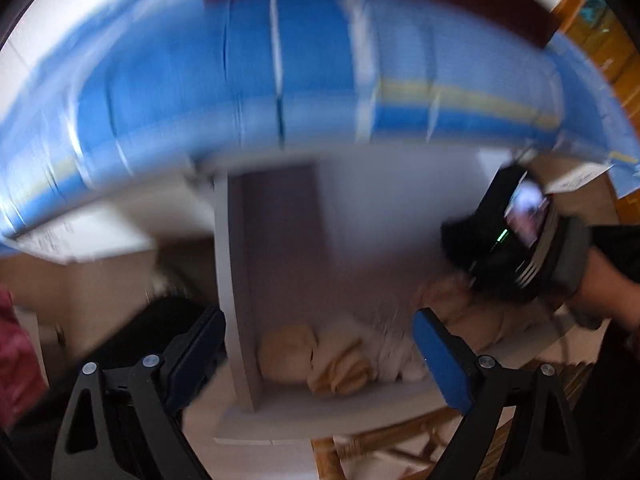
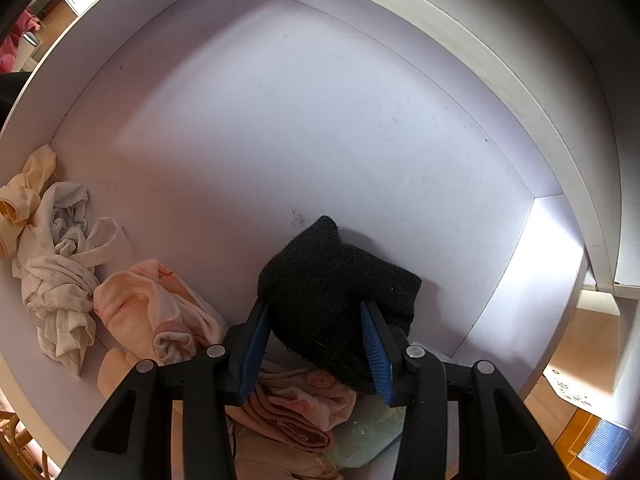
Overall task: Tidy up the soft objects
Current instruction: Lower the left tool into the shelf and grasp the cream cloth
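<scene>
My right gripper (image 2: 316, 320) is inside a white shelf compartment (image 2: 300, 120), its blue pads closed on a black knitted cloth (image 2: 336, 276) held just above the shelf floor. Below it lie pink folded garments (image 2: 304, 404) and a pale green soft item (image 2: 368, 432). To the left lie a pink garment (image 2: 152, 304) and crumpled white and cream cloths (image 2: 56, 248). In the blurred left wrist view my left gripper (image 1: 320, 344) is open and empty in front of the shelf, with cream and white cloths (image 1: 332, 356) between its fingers' line of sight. The right gripper's body (image 1: 516, 236) shows at right.
A large blue padded thing (image 1: 280, 80) arches over the shelf (image 1: 280, 240) in the left wrist view. A red cloth (image 1: 16, 352) is at the far left edge. A wicker chair (image 1: 380, 452) is below. Wooden floor (image 2: 576, 432) and a blue mat (image 2: 604, 446) show at the right wrist view's lower right.
</scene>
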`<state>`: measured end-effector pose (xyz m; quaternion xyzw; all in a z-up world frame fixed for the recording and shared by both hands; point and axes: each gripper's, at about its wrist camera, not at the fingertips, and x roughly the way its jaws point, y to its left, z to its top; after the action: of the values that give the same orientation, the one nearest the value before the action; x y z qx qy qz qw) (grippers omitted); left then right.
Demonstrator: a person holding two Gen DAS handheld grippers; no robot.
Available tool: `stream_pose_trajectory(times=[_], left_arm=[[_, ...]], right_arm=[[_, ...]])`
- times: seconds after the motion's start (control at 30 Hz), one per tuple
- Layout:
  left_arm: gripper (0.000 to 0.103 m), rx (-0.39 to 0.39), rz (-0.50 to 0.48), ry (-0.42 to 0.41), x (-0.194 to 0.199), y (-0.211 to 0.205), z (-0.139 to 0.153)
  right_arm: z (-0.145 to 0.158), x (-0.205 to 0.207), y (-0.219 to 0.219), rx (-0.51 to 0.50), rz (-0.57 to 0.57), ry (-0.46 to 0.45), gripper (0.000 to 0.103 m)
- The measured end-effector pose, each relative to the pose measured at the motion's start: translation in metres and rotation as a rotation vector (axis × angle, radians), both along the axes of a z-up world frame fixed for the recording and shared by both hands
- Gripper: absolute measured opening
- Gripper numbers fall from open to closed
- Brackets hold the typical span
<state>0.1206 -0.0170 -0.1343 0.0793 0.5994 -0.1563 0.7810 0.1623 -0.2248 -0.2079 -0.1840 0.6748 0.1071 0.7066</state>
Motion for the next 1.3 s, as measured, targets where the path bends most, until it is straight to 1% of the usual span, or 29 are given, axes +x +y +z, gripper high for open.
stream_pose_trajectory(times=[0.1, 0.2, 0.27, 0.3, 0.33, 0.47, 0.6, 0.73, 0.87, 0.97, 1.07, 1.13, 1.17, 1.2, 1.3], left_arm=[[0.092, 0.009, 0.032, 0.109, 0.002, 0.001, -0.032], [0.089, 0.014, 0.039, 0.182, 0.006, 0.0, -0.053], [0.084, -0.001, 0.032, 0.21, 0.007, -0.004, -0.06], [0.079, 0.007, 0.029, 0.216, 0.008, -0.007, -0.063], [0.077, 0.033, 0.031, 0.231, 0.011, -0.009, -0.07], [0.068, 0.073, 0.023, 0.284, 0.01, -0.013, -0.085], [0.068, 0.14, 0.001, 0.317, 0.004, -0.018, -0.098], [0.068, 0.175, -0.029, 0.335, 0.002, -0.023, -0.108], [0.068, 0.223, -0.084, 0.359, -0.002, -0.032, -0.12], [0.068, 0.244, -0.117, 0.379, -0.006, -0.039, -0.128], [0.067, 0.279, -0.141, 0.391, -0.009, -0.048, -0.142], [0.062, 0.275, -0.132, 0.418, -0.007, -0.048, -0.154], [0.048, 0.258, -0.124, 0.435, -0.006, -0.048, -0.158], [0.039, 0.238, -0.114, 0.447, -0.006, -0.048, -0.162], [0.031, 0.229, -0.114, 0.442, -0.003, -0.048, -0.167]], right_arm=[[0.0, 0.0, 0.001, -0.001, 0.002, 0.001, 0.045], [-0.001, 0.0, 0.003, -0.004, 0.005, 0.002, 0.045], [-0.002, 0.001, 0.0, -0.005, 0.007, 0.002, 0.045], [-0.003, 0.001, 0.0, -0.006, 0.008, 0.002, 0.045], [-0.003, 0.001, 0.0, -0.006, 0.009, 0.002, 0.045], [-0.003, 0.001, 0.001, -0.005, 0.008, 0.003, 0.045], [-0.003, 0.001, 0.001, -0.006, 0.007, 0.003, 0.045], [-0.003, 0.001, 0.001, -0.005, 0.007, 0.003, 0.045], [-0.003, 0.001, 0.001, -0.005, 0.008, 0.003, 0.045], [-0.003, 0.001, 0.0, -0.004, 0.006, 0.003, 0.045], [-0.003, 0.002, 0.001, -0.005, 0.007, 0.004, 0.045], [-0.003, 0.002, 0.001, -0.005, 0.007, 0.004, 0.045], [-0.003, 0.002, 0.001, -0.005, 0.006, 0.003, 0.045], [-0.003, 0.002, 0.001, -0.004, 0.007, 0.003, 0.045], [-0.003, 0.002, 0.001, -0.004, 0.008, 0.003, 0.045]])
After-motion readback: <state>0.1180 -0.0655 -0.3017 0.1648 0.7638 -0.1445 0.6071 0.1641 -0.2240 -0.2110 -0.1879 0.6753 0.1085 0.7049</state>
